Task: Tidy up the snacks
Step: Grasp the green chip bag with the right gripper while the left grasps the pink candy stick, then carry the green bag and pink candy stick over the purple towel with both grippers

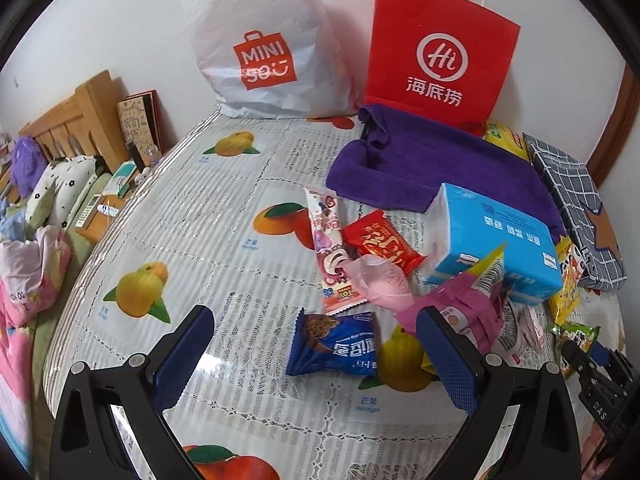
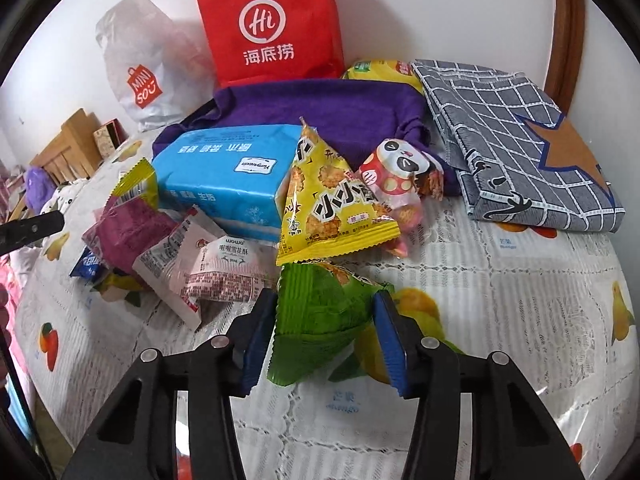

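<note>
From the left wrist camera, we look across a table (image 1: 224, 208) covered in a fruit-print cloth. Our left gripper (image 1: 316, 352) hangs with its jaws spread wide and nothing between them, above the near edge. A blue cookie packet (image 1: 336, 344) lies just beyond the fingertips, with a pink wrapper (image 1: 464, 312) by the right finger. Behind them sit a long pink snack pack (image 1: 326, 240) and a red packet (image 1: 380, 246), touching. A blue tissue pack (image 1: 492, 240) rests on the purple towel (image 1: 420, 160) toward the far right. A white MINISO bag (image 1: 264, 48) and a red paper bag (image 1: 440, 52) stand against the wall at the far edge.

From the right wrist camera, our right gripper (image 2: 325, 332) grasps a green snack bag (image 2: 320, 312), its blue pads pressing both sides, near the table's (image 2: 520, 320) front edge. Directly beyond it a yellow triangular bag (image 2: 328, 204) leans against the tissue pack (image 2: 224, 172). A panda-print packet (image 2: 400, 176) sits just right of the yellow bag. A white-and-pink packet (image 2: 216, 264) lies to the left. A grey checked cloth (image 2: 516, 144) lies folded at the far right corner.
</note>
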Tool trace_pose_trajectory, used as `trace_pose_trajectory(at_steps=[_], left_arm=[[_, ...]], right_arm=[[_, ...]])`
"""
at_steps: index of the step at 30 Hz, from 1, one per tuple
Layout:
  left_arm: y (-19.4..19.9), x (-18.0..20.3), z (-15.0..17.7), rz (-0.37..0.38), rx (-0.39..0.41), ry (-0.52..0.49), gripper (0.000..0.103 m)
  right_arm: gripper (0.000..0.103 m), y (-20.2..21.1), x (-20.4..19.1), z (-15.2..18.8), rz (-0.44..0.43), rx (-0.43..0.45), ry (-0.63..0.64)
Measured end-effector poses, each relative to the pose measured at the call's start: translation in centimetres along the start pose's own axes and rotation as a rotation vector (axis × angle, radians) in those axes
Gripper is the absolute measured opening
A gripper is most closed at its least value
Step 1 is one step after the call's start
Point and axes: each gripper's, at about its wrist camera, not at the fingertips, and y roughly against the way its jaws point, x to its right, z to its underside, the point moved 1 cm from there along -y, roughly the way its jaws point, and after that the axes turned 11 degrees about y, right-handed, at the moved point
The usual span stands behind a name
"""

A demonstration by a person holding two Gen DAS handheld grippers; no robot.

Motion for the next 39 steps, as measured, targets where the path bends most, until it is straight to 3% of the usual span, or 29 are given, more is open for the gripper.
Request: trace_pose_trajectory(at_steps=[7, 9, 13, 17, 20, 23, 26, 27, 34, 35, 37, 39], left_arm=[[-1.6, 0.0, -1.8, -0.002, -0.014, -0.031, 0.097], [-2.3, 0.2, -2.4, 0.007, -0.028, -0.037, 0.089], [-3.9, 0.2, -3.3, 0.037, -0.059, -0.061, 0.085], [-6.0, 0.2, -4.0, 0.059, -0.112, -0.086, 0.067], [-8.4, 0.2, -4.4, 0.093, -0.182, -0.1, 0.039], [-9.9, 0.0, -4.7, 0.156, -0.222, -0.084, 0.039], [-10.6, 0.1, -4.8, 0.213, -0.239, -0.092, 0.046], [-10.8, 0.1, -4.8, 0.222, -0.242, -0.09, 0.051], [-11.4, 1.0, -4.3, 0.238, -0.238, -0.162, 0.054], [-11.4, 1.1, -4.3, 0.233, -0.232, -0.174, 0.053], [-11.4, 1.4, -4.1, 0.2, -0.205, -0.218, 0.039], [-11.3, 1.4, -4.3, 0.218, -0.209, -0.232, 0.025]], right_arm=[[0.045, 2.0, 0.3, 0.4, 0.029, 0.03, -0.012], [0.044, 2.8, 0.4, 0.6, 0.04, 0.041, -0.025], [0.044, 4.4, 0.7, 1.1, 0.053, 0.055, -0.063], [0.044, 5.4, 0.9, 0.7, 0.07, 0.079, -0.117], [0.044, 5.7, 0.9, -0.1, 0.094, 0.09, -0.146], [0.044, 6.4, 0.5, -0.9, 0.139, 0.095, -0.154], [0.044, 7.0, 0.0, -1.8, 0.153, 0.102, -0.163], [0.044, 7.1, -0.2, -2.1, 0.157, 0.105, -0.169], [0.044, 6.5, -2.1, -4.3, 0.15, 0.108, -0.194], [0.044, 6.3, -2.3, -4.6, 0.146, 0.109, -0.2], [0.044, 5.8, -2.8, -5.2, 0.138, 0.106, -0.212], [0.044, 5.6, -3.2, -5.5, 0.131, 0.108, -0.22]])
